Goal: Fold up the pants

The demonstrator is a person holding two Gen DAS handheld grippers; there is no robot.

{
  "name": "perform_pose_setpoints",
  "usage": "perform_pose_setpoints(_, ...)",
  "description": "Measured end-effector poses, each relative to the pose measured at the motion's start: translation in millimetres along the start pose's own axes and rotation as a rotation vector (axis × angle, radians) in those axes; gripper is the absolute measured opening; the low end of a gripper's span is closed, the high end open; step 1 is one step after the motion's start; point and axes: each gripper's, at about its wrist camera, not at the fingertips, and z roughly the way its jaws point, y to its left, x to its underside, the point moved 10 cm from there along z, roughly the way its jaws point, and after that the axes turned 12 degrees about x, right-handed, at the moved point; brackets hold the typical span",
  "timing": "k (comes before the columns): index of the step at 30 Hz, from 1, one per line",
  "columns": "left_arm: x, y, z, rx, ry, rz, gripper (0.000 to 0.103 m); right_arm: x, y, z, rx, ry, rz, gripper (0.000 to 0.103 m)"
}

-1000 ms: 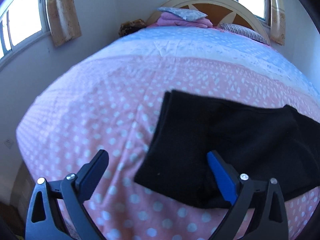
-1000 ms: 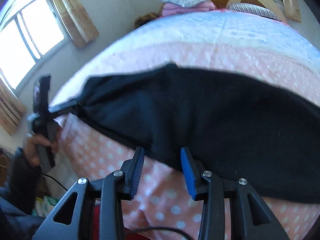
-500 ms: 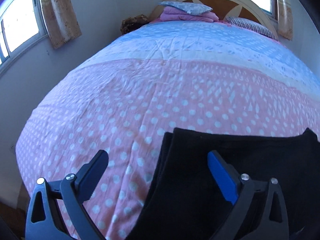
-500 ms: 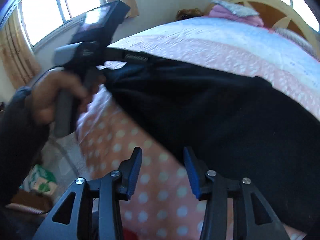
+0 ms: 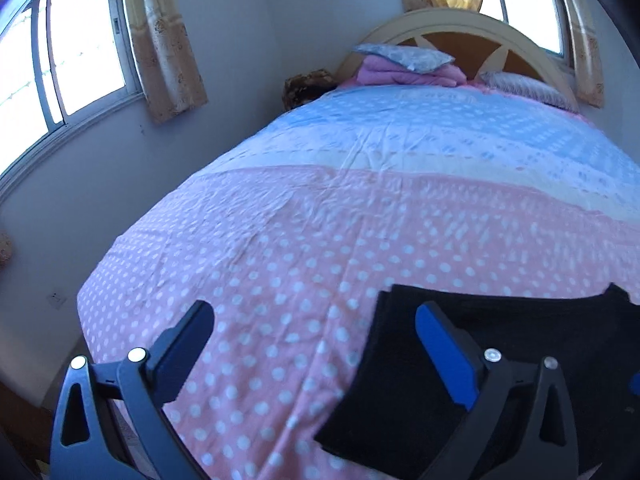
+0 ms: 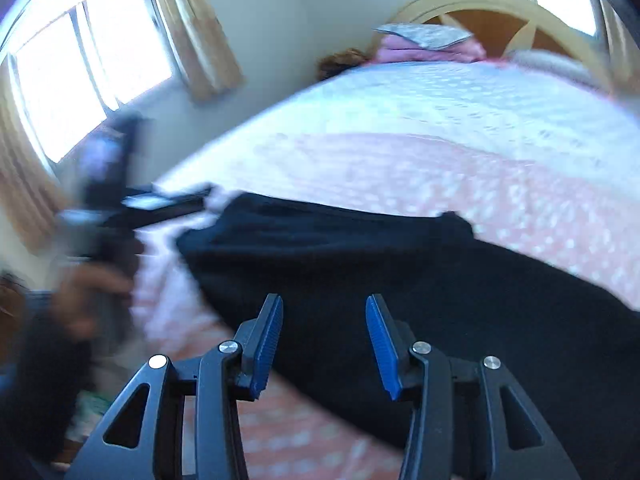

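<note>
Black pants point(image 5: 500, 332) lie folded on the pink dotted bedspread point(image 5: 304, 248) near the foot of the bed. My left gripper point(image 5: 316, 320) is open and empty, hovering above the pants' left end; its right finger overlaps the cloth in view. In the right wrist view the pants point(image 6: 400, 264) stretch from centre to lower right. My right gripper point(image 6: 324, 332) is open and empty just above their near edge. The left gripper's body, held by a hand, shows blurred at left in the right wrist view point(image 6: 160, 208), beside the pants' left end.
The bedspread turns blue and white point(image 5: 440, 132) toward the headboard point(image 5: 460, 28). Folded pink bedding and pillows point(image 5: 408, 68) lie at the head. Windows with curtains point(image 5: 168, 40) are on the left wall. The bed's left edge drops to the floor point(image 5: 80, 312).
My left gripper has drawn back and up from the pants, which now sit lower in its view. The right wrist view has swung and the left gripper has shifted left.
</note>
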Motion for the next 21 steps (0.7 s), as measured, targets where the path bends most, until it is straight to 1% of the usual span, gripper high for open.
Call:
perform_pose_setpoints(1,4.3,-10.6,-4.3,0.034,-0.006,0.000,0.103,3.6,2.5,9.5,0.001,0.020,-0.005,0.046)
perform_pose_setpoints(2,11.9,-23.4,-8.4,0.070,-0.012,0.010,0.103,12.0,5.9,16.8,-0.021,0.050,-0.001,0.046)
perform_pose_setpoints(3,17.8,-31.0,-9.0,0.084,-0.014,0.023,0.103,21.0,10.0,23.9,-0.042,0.082,0.004,0.047)
perform_pose_setpoints(4,26.2,-37.1,-6.5,0.076,-0.009,0.041,0.103,28.8,12.5,26.4,-0.031,0.076,-0.007,0.047)
perform_pose_setpoints(5,31.5,-39.2,0.2,0.054,0.003,0.050,0.103,29.2,16.5,23.0,-0.017,0.042,-0.027,0.049)
perform_pose_setpoints(6,41.4,-38.4,9.9,0.029,0.033,0.058,0.103,31.3,18.4,20.2,-0.020,0.046,-0.041,0.052)
perform_pose_setpoints(7,49.2,-36.7,19.1,0.020,0.067,0.057,0.103,32.5,19.0,14.7,-0.030,0.049,-0.042,0.052)
perform_pose_setpoints(8,57.7,-33.4,26.9,0.031,0.093,0.039,0.103,32.8,16.3,7.6,-0.043,0.043,-0.027,0.052)
perform_pose_setpoints(10,58.3,-26.4,25.8,0.082,0.069,-0.049,0.103,30.8,4.3,-9.0,-0.069,0.013,0.044,0.052)
perform_pose_setpoints(12,60.6,-22.3,25.5,0.099,0.100,-0.116,0.103,28.2,-15.5,-33.3,-0.051,-0.053,0.128,0.052)
perform_pose_setpoints(13,60.6,-21.3,23.7,0.092,0.107,-0.132,0.103,25.2,-34.8,-48.8,-0.021,-0.104,0.181,0.052)
perform_pose_setpoints(14,59.0,-21.4,18.5,0.083,0.102,-0.148,0.103,24.5,-51.1,-60.3,0.004,-0.137,0.222,0.052)
perform_pose_setpoints(15,55.9,-25.9,10.6,0.087,0.080,-0.155,0.103,22.9,-69.2,-71.3,0.033,-0.167,0.267,0.052)
perform_pose_setpoints(16,54.7,-35.6,3.3,0.102,0.060,-0.151,0.103,19.6,-98.7,-80.4,0.072,-0.201,0.328,0.052)
perform_pose_setpoints(17,51.3,-45.5,-4.7,0.119,0.037,-0.135,0.103,22.1,-120.2,-90.5,0.108,-0.219,0.376,0.052)
perform_pose_setpoints(19,44.5,-64.5,-17.2,0.125,-0.011,-0.079,0.103,26.8,-166.2,-109.1,0.181,-0.245,0.478,0.052)
perform_pose_setpoints(21,40.0,-87.7,-24.9,0.144,-0.053,-0.022,0.103,32.5,-205.1,-125.6,0.228,-0.265,0.554,0.052)
